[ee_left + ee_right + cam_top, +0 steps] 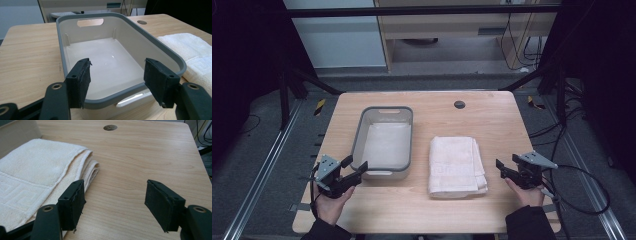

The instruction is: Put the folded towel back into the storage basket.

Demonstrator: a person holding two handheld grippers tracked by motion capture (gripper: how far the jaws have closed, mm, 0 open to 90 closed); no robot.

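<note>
A folded white towel (456, 165) lies flat on the wooden table (492, 130), right of centre. A grey-rimmed white bin (384, 142) with nothing inside stands to its left. My left gripper (354, 165) is open at the bin's near left corner, and in the left gripper view its jaws frame the bin's near rim (117, 96). My right gripper (509, 164) is open just right of the towel, above bare wood. In the right gripper view the towel (37, 177) lies beside the left jaw, nothing between the jaws.
A small dark round grommet (459, 104) sits in the table's far middle. Metal frame rails and cables run along the floor on both sides. A cable (582, 195) trails from the right gripper off the table's right edge.
</note>
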